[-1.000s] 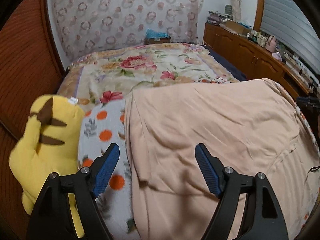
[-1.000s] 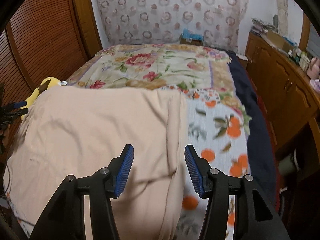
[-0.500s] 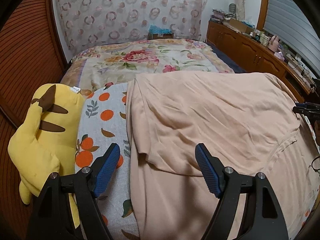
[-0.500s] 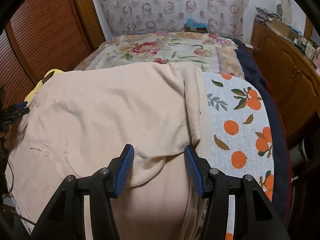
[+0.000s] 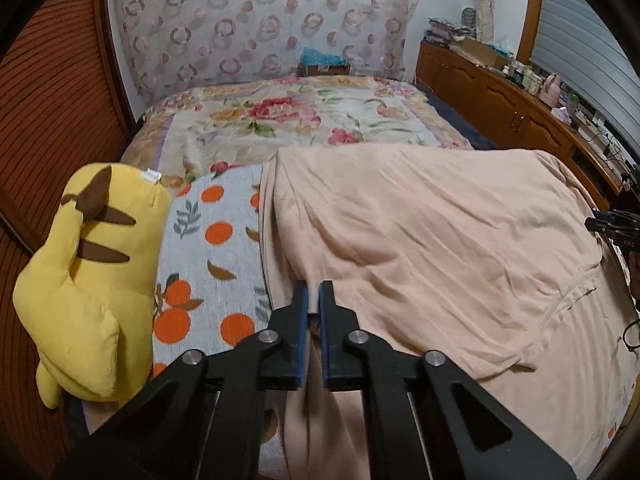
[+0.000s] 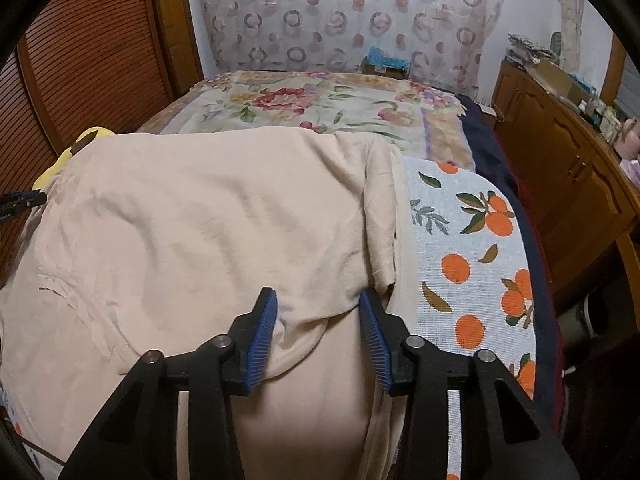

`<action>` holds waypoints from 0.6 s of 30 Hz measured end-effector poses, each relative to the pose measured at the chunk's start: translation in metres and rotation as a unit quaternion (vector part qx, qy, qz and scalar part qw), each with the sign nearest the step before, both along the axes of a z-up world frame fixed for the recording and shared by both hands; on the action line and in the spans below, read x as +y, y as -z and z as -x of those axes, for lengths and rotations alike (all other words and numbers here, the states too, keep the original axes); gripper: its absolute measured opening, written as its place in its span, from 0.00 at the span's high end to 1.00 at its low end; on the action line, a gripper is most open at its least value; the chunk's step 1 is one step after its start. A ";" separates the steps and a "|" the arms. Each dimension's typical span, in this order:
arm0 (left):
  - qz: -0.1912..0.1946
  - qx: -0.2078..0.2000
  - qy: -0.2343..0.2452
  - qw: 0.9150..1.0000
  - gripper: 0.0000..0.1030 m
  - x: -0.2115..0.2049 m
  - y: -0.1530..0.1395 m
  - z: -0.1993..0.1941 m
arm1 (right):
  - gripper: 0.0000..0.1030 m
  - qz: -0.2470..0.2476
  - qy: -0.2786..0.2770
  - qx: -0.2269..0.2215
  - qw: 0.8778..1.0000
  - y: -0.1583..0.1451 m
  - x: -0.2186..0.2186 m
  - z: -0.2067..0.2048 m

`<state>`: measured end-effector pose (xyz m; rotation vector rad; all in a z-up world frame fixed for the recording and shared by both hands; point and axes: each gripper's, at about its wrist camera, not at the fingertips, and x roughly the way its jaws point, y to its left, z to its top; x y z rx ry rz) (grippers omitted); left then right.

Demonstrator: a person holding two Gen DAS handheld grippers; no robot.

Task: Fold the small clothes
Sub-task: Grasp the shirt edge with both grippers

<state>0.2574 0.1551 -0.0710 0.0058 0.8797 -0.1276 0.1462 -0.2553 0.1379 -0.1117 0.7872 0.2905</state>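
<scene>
A bedroom, seen from the foot of a bed point(image 5: 304, 120) spread with a floral quilt point(image 6: 320, 104) and, nearer, an orange-print cover point(image 6: 472, 248). Behind it a sheer curtain point(image 5: 256, 20) patterned with rings hangs against a white wall point(image 5: 444, 8). A slatted wooden panel point(image 6: 92, 52) lines the left side. Along the right runs a low wooden cabinet point(image 5: 500, 96), its top crowded with boxes and bottles, beneath a grey roller blind point(image 5: 588, 60). A yellow plush toy point(image 5: 92, 272) lies at the bed's left edge.
</scene>
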 end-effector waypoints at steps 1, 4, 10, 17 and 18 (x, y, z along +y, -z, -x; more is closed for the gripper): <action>-0.003 -0.005 0.004 1.000 0.94 -0.002 -0.002 0.001 | 0.68 0.000 -0.003 0.000 1.000 0.000 0.000 0.000; -0.007 -0.007 0.015 1.000 0.94 -0.007 -0.004 0.000 | 0.71 0.002 -0.011 -0.003 1.000 -0.002 0.000 -0.001; -0.003 -0.018 0.014 1.000 0.97 -0.010 -0.010 0.001 | 0.96 0.010 -0.024 -0.012 1.000 -0.001 0.002 -0.004; 0.010 -0.058 0.006 0.998 0.97 -0.009 -0.037 0.013 | 0.98 -0.007 -0.033 -0.048 0.998 -0.011 -0.005 0.002; 0.009 -0.065 0.003 0.998 0.98 -0.008 -0.040 0.015 | 0.98 -0.010 -0.032 -0.055 0.998 -0.012 -0.007 0.003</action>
